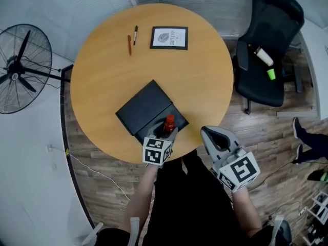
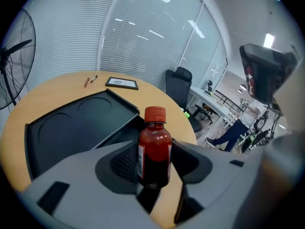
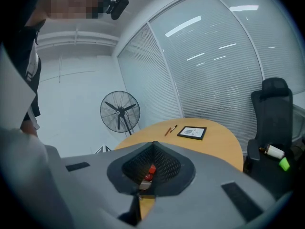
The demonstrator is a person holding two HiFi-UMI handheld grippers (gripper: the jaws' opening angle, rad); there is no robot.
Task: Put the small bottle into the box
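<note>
A small red bottle (image 1: 169, 121) with a red cap stands upright between the jaws of my left gripper (image 1: 165, 133), which is shut on its body. It is over the near half of the open black box (image 1: 145, 110), close to the table's front edge; whether it touches the box I cannot tell. In the left gripper view the bottle (image 2: 154, 149) fills the middle of the left gripper (image 2: 155, 171), with the box's lid (image 2: 71, 125) spread to the left. My right gripper (image 1: 206, 132) is shut on nothing, just off the table's edge. In its own view the right gripper (image 3: 153, 149) shows its pads meeting.
The round wooden table (image 1: 102, 65) carries a framed card (image 1: 169, 37) and two pens (image 1: 132, 40) at the far side. A standing fan (image 1: 20, 68) is at the left. A black office chair (image 1: 266, 50) at the right holds small items.
</note>
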